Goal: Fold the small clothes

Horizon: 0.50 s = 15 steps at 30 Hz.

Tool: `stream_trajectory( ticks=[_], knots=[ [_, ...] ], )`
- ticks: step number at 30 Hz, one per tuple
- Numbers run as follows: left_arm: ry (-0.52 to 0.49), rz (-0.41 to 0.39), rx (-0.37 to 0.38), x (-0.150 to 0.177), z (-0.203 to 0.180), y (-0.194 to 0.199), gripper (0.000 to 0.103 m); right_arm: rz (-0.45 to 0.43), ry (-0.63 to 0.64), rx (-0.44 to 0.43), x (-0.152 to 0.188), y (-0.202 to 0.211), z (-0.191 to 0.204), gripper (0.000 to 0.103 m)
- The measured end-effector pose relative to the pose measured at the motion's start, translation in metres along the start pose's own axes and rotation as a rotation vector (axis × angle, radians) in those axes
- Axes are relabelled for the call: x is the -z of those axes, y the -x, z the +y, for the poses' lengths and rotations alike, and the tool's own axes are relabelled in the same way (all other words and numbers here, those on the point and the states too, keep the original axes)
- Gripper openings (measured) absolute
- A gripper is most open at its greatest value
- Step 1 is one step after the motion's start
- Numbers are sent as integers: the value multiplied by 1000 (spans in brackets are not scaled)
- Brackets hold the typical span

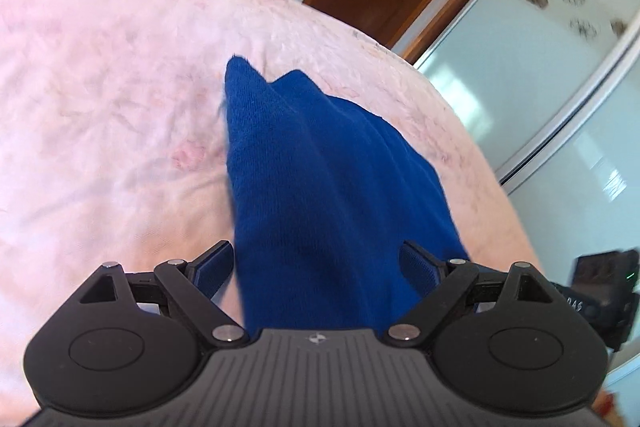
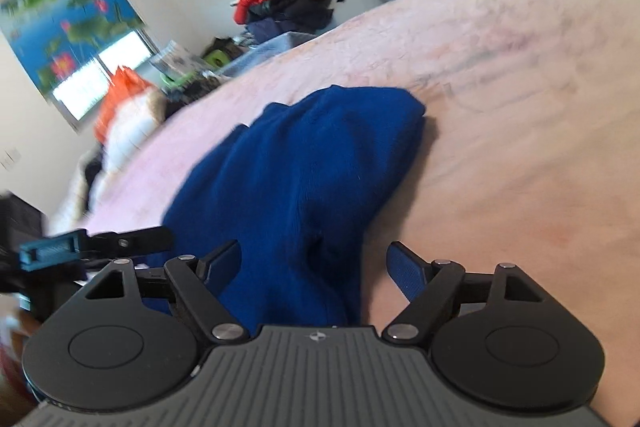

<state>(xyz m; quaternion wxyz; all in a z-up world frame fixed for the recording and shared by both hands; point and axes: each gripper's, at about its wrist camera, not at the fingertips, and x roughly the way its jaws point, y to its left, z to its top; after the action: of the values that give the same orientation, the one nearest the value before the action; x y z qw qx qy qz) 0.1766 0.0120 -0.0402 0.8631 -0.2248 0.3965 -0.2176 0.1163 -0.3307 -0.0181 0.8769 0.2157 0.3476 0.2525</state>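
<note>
Found the deep-blue knitted garment (image 1: 320, 163) lying on the pale pink fleecy bed cover (image 1: 104, 75), bunched rather than flat. Judged the fold as partly made at most: cloth doubled over in thick layers, no neat rectangle, edges not squared. Could not tell the kind of garment, nor how many folds lay in it.

Left gripper (image 1: 320, 267): fingers (image 1: 214, 269) set wide, cloth running between them without either pad pressing on it. Right gripper (image 2: 314, 267): fingers (image 2: 406, 273) likewise spread, the garment passing beside the left-hand pad and well clear of the right-hand one. No grasp seen on either side. Read as cloth let go or not yet taken up.

Garment appearance: soft, heavy knit, matte, uniform blue; two pointed ends reaching away in the left wrist view; a rounded, rolled end at the far side in the right wrist view; a dark crease near the fingers. Both views blurred, so seams not checked.

Remaining, by judgement: flattening, a final fold, setting aside.
</note>
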Motion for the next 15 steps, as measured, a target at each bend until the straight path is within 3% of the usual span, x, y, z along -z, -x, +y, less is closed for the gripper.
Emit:
stream_trajectory(
  ticks=[4, 6, 7, 8, 9, 10, 11, 15],
  knots=[
    [34, -6, 58, -8, 9, -15, 90, -1, -72, -162, -12, -21, -15, 83],
    [23, -9, 71, -8, 9, -18, 89, 0, -68, -164, -18, -32, -13, 81],
    [9, -10, 62, -8, 7, -19, 76, 4, -54, -137, -19, -37, -9, 77],
    [-14, -5, 32, -8, 6, -18, 53, 15, -37, -110, -20, -41, -6, 64],
    [-34, -3, 3, -9, 6, -19, 48, 20, -26, -84, -19, -43, -3, 43],
    [-39, -3, 7, -9, 7, -18, 42, 30, -39, -71, -19, -45, -4, 32],
    [-24, -4, 21, -11, 9, -16, 35, 26, -65, -78, -17, -45, -6, 29],
    [-31, -11, 6, -17, 8, -5, 28, 2, -126, -79, -12, -44, -2, 26]
  ],
)
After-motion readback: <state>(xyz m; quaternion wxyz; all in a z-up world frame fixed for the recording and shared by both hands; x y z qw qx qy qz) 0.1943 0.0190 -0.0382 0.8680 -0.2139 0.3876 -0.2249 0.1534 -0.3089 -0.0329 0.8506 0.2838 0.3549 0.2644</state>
